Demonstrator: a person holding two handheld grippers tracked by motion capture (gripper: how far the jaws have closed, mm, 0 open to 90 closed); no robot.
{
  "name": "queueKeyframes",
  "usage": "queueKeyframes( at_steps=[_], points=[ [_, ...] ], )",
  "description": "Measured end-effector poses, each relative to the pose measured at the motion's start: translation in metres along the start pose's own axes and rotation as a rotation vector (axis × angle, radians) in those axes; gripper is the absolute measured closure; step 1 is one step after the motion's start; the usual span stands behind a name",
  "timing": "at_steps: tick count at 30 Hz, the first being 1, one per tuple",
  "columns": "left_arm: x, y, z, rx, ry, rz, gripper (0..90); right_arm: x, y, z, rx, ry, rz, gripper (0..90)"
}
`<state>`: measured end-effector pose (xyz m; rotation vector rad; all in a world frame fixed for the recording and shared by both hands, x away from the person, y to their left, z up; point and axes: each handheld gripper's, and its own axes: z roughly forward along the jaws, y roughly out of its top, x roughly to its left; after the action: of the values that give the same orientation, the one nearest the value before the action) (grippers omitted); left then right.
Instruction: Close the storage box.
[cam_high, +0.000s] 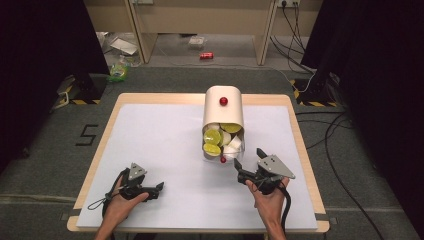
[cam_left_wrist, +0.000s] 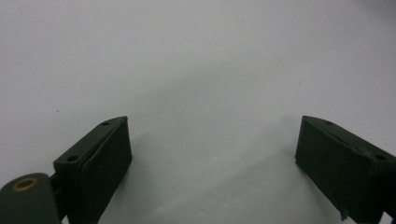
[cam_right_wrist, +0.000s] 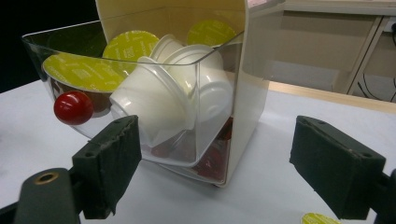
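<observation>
A cream capsule box (cam_high: 223, 107) with a red knob on top stands at the middle of the white table (cam_high: 160, 140). Its clear drawer (cam_high: 223, 145) is pulled out toward me and holds several lime-lidded and white capsules (cam_right_wrist: 154, 98); a red knob (cam_right_wrist: 73, 107) sits on the drawer front. My right gripper (cam_high: 249, 159) is open just in front of the drawer's right corner, and its jaws (cam_right_wrist: 215, 140) are not touching the drawer. My left gripper (cam_high: 159, 189) rests open near the front left, with bare table between its jaws (cam_left_wrist: 212, 140).
One lime-lidded capsule (cam_right_wrist: 319, 218) lies on the table by my right jaw. Beyond the table's far edge there is a floor with a red can (cam_high: 206, 55), cables (cam_high: 330, 130) and dark curtains at both sides.
</observation>
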<state>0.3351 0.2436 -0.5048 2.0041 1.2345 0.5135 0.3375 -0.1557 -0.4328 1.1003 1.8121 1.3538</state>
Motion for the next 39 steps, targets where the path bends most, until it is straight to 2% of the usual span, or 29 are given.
queueKeyframes(
  at_steps=[24,25,26,30,31,34,38,39],
  points=[
    [0.000,0.000,0.000,0.000,-0.001,-0.001,9.8,-0.007,0.005,0.016,0.004,-0.015,0.003,15.6],
    [0.001,0.000,0.000,-0.004,0.010,0.012,9.7,-0.007,0.005,0.017,0.006,-0.014,0.009,15.6],
    [0.000,0.000,0.000,0.000,-0.001,-0.001,9.8,-0.008,0.006,0.018,0.000,-0.016,0.003,15.6],
    [0.000,0.000,0.000,0.000,-0.001,-0.001,9.8,-0.009,0.007,0.021,0.008,-0.027,0.001,15.6],
    [0.001,0.000,0.000,-0.004,0.010,0.011,9.8,-0.010,0.007,0.022,0.007,-0.027,0.000,15.7],
    [0.001,0.000,0.000,-0.004,0.010,0.013,9.8,-0.011,0.007,0.024,0.008,-0.029,0.004,15.6],
    [0.000,0.000,0.000,0.000,-0.001,0.000,9.8,-0.012,0.008,0.026,0.007,-0.029,0.002,15.7],
    [0.001,0.000,0.000,-0.004,0.010,0.012,9.8,-0.012,0.008,0.027,0.009,-0.033,0.005,15.7]
  ],
)
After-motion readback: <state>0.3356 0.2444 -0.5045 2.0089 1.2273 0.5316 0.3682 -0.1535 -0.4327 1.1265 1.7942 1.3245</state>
